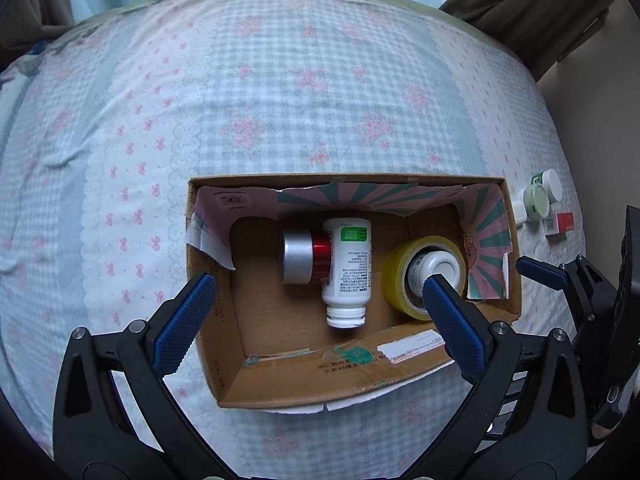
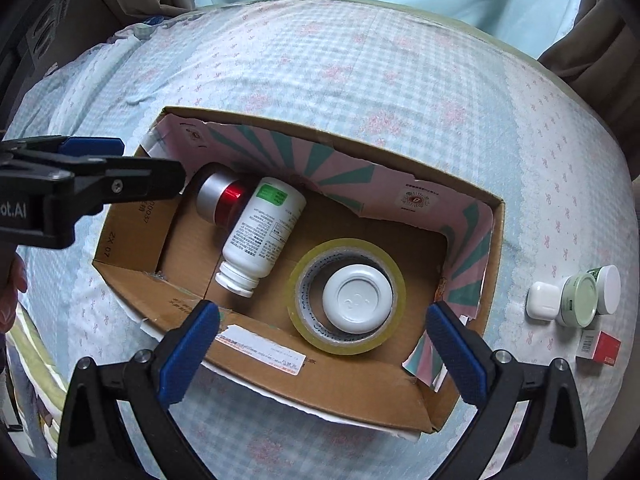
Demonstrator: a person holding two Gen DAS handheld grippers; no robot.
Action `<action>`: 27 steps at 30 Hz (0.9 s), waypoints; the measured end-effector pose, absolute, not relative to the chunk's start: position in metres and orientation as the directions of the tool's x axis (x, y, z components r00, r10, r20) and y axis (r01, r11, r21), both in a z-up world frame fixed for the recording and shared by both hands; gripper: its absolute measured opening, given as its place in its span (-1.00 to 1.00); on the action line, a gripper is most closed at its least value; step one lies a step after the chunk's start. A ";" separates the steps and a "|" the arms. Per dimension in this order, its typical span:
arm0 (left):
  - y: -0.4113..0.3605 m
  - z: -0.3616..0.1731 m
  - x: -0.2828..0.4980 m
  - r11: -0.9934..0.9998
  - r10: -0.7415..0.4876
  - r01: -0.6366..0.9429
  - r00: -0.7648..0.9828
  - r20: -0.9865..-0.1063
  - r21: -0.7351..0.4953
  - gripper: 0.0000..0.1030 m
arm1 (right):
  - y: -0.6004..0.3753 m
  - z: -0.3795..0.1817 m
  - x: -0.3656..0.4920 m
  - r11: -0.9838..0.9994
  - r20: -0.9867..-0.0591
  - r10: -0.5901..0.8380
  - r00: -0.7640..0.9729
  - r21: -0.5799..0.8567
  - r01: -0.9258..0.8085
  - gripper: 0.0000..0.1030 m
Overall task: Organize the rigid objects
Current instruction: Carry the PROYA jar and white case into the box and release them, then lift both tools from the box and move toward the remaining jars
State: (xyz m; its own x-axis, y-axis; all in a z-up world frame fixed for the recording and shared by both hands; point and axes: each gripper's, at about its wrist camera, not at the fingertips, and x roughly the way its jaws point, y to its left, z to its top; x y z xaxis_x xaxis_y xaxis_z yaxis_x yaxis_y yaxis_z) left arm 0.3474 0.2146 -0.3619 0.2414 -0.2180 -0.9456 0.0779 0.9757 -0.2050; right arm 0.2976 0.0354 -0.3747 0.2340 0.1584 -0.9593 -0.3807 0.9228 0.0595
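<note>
An open cardboard box (image 1: 280, 388) (image 2: 352, 392) lies on the bed. Inside lie a white pill bottle (image 1: 347, 270) (image 2: 262, 234), a red and silver can (image 1: 304, 256) (image 2: 220, 198), and a yellow tape roll (image 1: 396, 280) (image 2: 308, 334) with a white-capped jar (image 1: 440, 266) (image 2: 357, 298) standing in its hole. My left gripper (image 1: 320, 292) (image 2: 132, 168) is open and empty above the box's near edge. My right gripper (image 2: 324, 320) is open and empty above the tape roll; one fingertip (image 1: 538, 274) shows in the left wrist view.
Right of the box on the flowered bedsheet (image 1: 280, 100) (image 2: 400, 72) lie a white earbud case (image 2: 542, 300), a green tin (image 1: 538, 200) (image 2: 580, 300), a white-capped jar (image 1: 552, 184) (image 2: 608, 288) and a red and white small box (image 1: 560, 224) (image 2: 600, 348). Curtains hang behind the bed.
</note>
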 end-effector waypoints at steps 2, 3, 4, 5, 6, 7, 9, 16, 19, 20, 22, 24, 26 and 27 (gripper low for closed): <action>0.219 -0.351 0.341 0.974 -0.225 0.071 0.252 -0.941 -0.214 0.99 | 0.039 -0.365 0.294 0.921 -0.960 0.149 0.238 0.047 -0.387 1.00; 0.220 -0.345 0.337 0.974 -0.227 0.071 0.258 -0.939 -0.216 0.99 | 0.040 -0.360 0.291 0.921 -0.959 0.146 0.241 0.043 -0.387 1.00; 0.222 -0.340 0.333 0.974 -0.227 0.072 0.265 -0.937 -0.216 0.99 | 0.040 -0.354 0.289 0.921 -0.959 0.145 0.246 0.040 -0.386 1.00; 0.223 -0.335 0.330 0.974 -0.228 0.073 0.271 -0.935 -0.217 0.99 | 0.040 -0.348 0.284 0.922 -0.956 0.146 0.254 0.039 -0.384 1.00; 0.225 -0.329 0.325 0.973 -0.229 0.071 0.277 -0.933 -0.218 0.99 | 0.041 -0.340 0.281 0.924 -0.952 0.147 0.268 0.036 -0.380 1.00; 0.226 -0.324 0.322 0.973 -0.231 0.068 0.282 -0.931 -0.220 0.99 | 0.041 -0.333 0.277 0.926 -0.948 0.148 0.283 0.032 -0.377 1.00; 0.229 -0.313 0.313 0.972 -0.234 0.059 0.294 -0.927 -0.227 0.99 | 0.041 -0.318 0.269 0.927 -0.940 0.151 0.305 0.028 -0.374 1.00; 0.230 -0.284 0.278 0.969 -0.248 0.058 0.304 -0.920 -0.242 0.99 | 0.038 -0.267 0.237 0.945 -0.914 0.175 0.365 0.051 -0.324 1.00; 0.223 -0.272 0.264 0.976 -0.218 0.087 0.318 -0.923 -0.201 0.99 | 0.030 -0.246 0.222 0.955 -0.903 0.175 0.392 0.059 -0.290 1.00; 0.219 -0.269 0.260 0.976 -0.214 0.103 0.317 -0.924 -0.190 0.99 | 0.025 -0.240 0.218 0.959 -0.900 0.179 0.397 0.069 -0.277 1.00; 0.210 -0.262 0.251 0.977 -0.204 0.124 0.322 -0.924 -0.173 0.99 | 0.013 -0.229 0.210 0.966 -0.898 0.182 0.401 0.086 -0.245 1.00; 0.202 -0.254 0.243 0.978 -0.200 0.132 0.331 -0.922 -0.164 0.99 | -0.002 -0.220 0.201 0.975 -0.898 0.161 0.409 0.080 -0.207 1.00; 0.192 -0.246 0.235 0.977 -0.203 0.127 0.343 -0.917 -0.169 0.99 | -0.019 -0.210 0.192 0.980 -0.891 0.156 0.427 0.085 -0.180 1.00; 0.186 -0.241 0.231 0.977 -0.205 0.125 0.350 -0.914 -0.172 0.99 | -0.028 -0.205 0.188 0.981 -0.887 0.155 0.435 0.089 -0.170 1.00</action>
State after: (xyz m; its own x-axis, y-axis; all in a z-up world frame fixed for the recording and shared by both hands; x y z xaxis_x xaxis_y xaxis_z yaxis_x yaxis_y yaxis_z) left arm 0.2309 0.1861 -0.2411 0.3496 -0.2051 -0.9142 0.1247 0.9773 -0.1715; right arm 0.1882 -0.0278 -0.2053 0.4353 0.1554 -0.8868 -0.1700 0.9815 0.0885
